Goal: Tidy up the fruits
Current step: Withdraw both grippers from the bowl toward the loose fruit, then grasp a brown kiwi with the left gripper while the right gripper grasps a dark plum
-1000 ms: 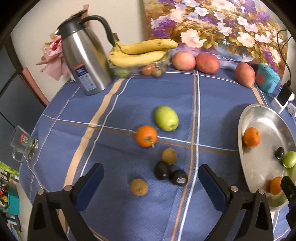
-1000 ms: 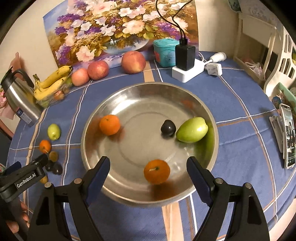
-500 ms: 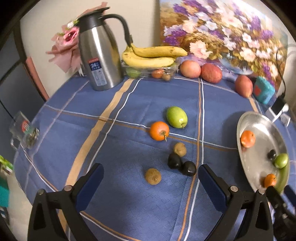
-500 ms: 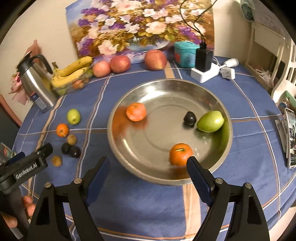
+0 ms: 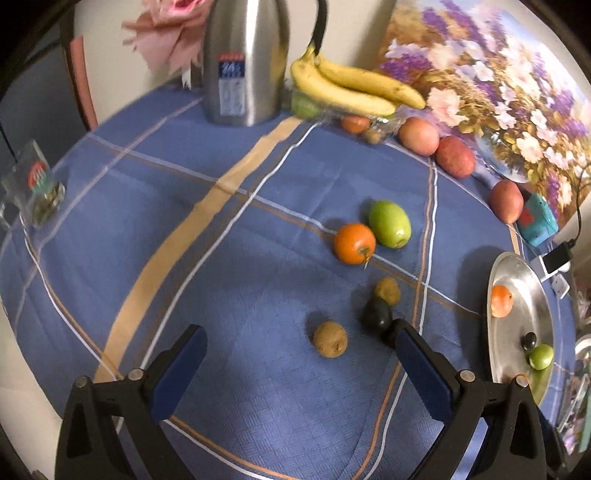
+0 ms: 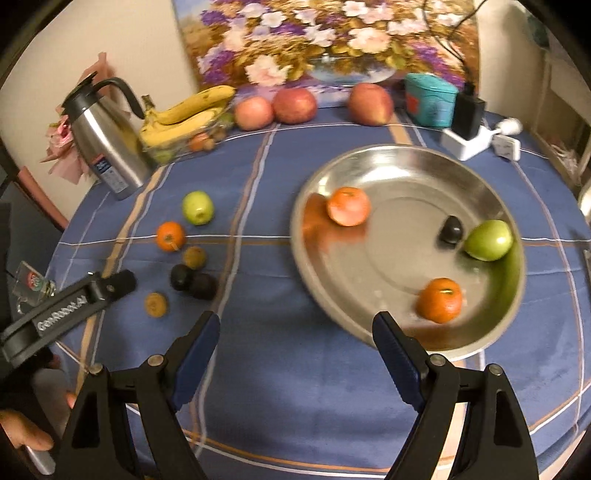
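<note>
Left gripper jaws wide apart; right gripper likewise, empty.

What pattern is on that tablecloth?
The tablecloth is blue with white and tan crossing stripes, clearest in the left wrist view.

Ahead of me, at the back of the tabletop, a steel thermos jug stands before pink paper flowers. A floral painting leans on the wall, a teal tin and white power strip below it. A glass mug sits at the left edge.
</note>
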